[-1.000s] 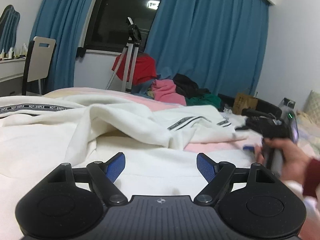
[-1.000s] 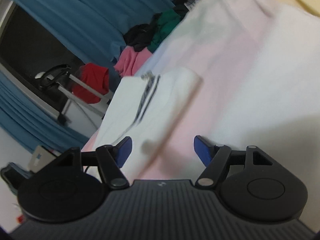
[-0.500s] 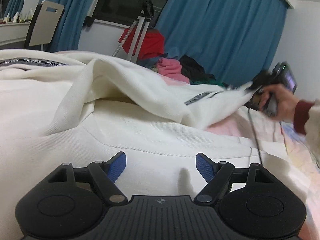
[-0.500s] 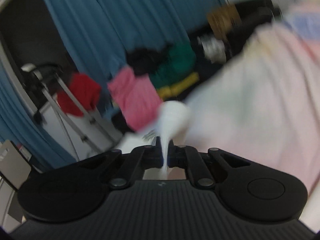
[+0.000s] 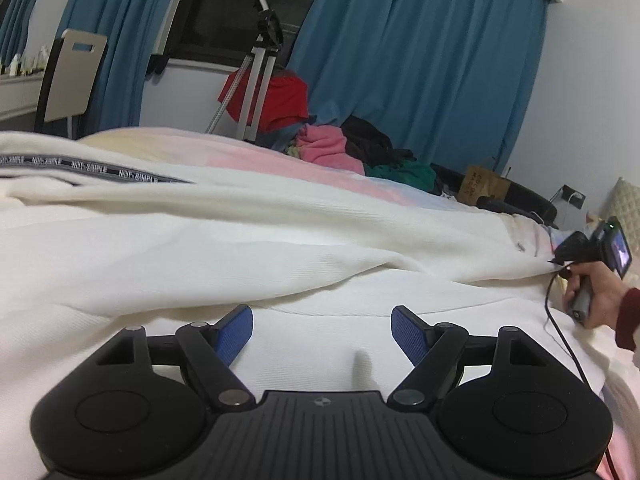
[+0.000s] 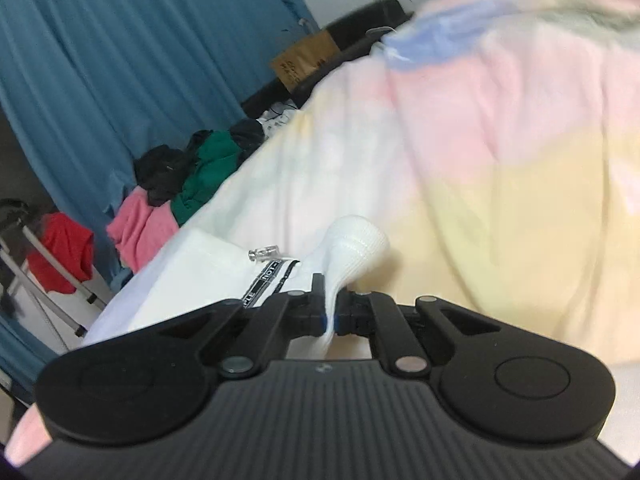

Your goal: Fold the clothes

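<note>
A cream-white sweatshirt [image 5: 248,248] with a black lettered stripe lies spread over the bed. My left gripper [image 5: 322,330] is open, its blue pads just above the sweatshirt body. My right gripper [image 6: 330,314] is shut on the ribbed cuff [image 6: 352,248] of the sweatshirt sleeve. In the left wrist view the right gripper [image 5: 560,258] sits at the far right, a hand around it, with the sleeve stretched long across the garment towards it.
The bed has a pastel pink, yellow and blue cover [image 6: 500,152]. A pile of pink, black and green clothes [image 5: 352,152] and a tripod [image 5: 260,68] with a red cloth stand by the blue curtains. A chair [image 5: 68,76] is at the far left.
My right gripper closed on the sleeve cuff and pulled it out to the right and down, stretching the sleeve flat. The left gripper stayed open over the garment.
</note>
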Motion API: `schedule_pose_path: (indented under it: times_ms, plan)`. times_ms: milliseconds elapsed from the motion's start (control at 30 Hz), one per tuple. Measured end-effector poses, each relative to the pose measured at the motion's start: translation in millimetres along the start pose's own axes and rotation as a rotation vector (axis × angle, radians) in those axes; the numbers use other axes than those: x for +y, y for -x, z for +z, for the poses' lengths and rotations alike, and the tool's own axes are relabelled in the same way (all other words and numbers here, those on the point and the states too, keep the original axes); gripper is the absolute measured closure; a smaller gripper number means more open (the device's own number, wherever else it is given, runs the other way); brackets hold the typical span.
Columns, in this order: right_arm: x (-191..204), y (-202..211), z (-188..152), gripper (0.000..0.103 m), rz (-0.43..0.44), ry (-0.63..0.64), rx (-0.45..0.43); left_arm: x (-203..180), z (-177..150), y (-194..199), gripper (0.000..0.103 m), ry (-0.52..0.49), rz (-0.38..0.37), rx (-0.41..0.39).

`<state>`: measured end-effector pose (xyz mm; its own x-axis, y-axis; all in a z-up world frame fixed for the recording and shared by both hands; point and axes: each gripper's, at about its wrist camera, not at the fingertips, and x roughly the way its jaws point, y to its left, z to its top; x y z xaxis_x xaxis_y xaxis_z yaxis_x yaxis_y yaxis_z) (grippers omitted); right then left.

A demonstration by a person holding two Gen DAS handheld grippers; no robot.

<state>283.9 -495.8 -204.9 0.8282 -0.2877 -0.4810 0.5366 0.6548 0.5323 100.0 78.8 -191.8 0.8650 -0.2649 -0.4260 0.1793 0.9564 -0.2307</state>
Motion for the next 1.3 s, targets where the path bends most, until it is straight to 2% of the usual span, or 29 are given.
schedule_pose_path:
  times_ms: [100,233,433,467,500,567,733,833,1000,1067,1133,1200,1300]
  plan:
    - [-2,12,0,0.097,0.023,0.007,-0.026,-3,4,4,0.025,-0.018,0.005,-0.005]
    - [-5,13,-14,0.097,-0.008,0.096,-0.014,-8,9,12,0.025,-0.036,0.009,-0.018]
    - [8,35,-20,0.086,-0.026,0.213,-0.017,-12,19,19,0.025,-0.041,0.011,-0.038]
    - [10,42,-19,0.074,-0.027,0.220,-0.011,-13,20,20,0.025,-0.039,0.009,-0.041]
    - [9,50,-19,0.054,-0.021,0.217,-0.012,-13,21,22,0.025,-0.038,0.008,-0.045]
    - [5,75,-22,0.030,-0.006,0.171,-0.035,-15,22,25,0.025,-0.043,0.011,-0.049]
    - [-13,137,-39,0.030,-0.002,0.063,-0.047,-14,24,37,0.025,-0.031,0.025,-0.034]
    - [-16,161,-40,0.030,-0.079,0.118,0.004,-12,26,49,0.025,-0.008,0.041,-0.029]
    - [-42,190,-32,0.030,-0.173,0.056,0.047,-13,31,69,0.023,0.012,0.056,-0.032]
    - [-58,193,-37,0.031,-0.185,0.000,0.083,-12,33,74,0.023,0.035,0.069,-0.015]
    - [-71,189,-40,0.037,-0.190,-0.044,0.125,-9,34,79,0.023,0.068,0.078,0.009]
    - [-83,182,-42,0.038,-0.191,-0.082,0.155,1,36,92,0.023,0.121,0.100,0.036]
    - [-102,175,-42,0.041,-0.171,-0.158,0.152,21,36,116,0.021,0.216,0.131,0.063]
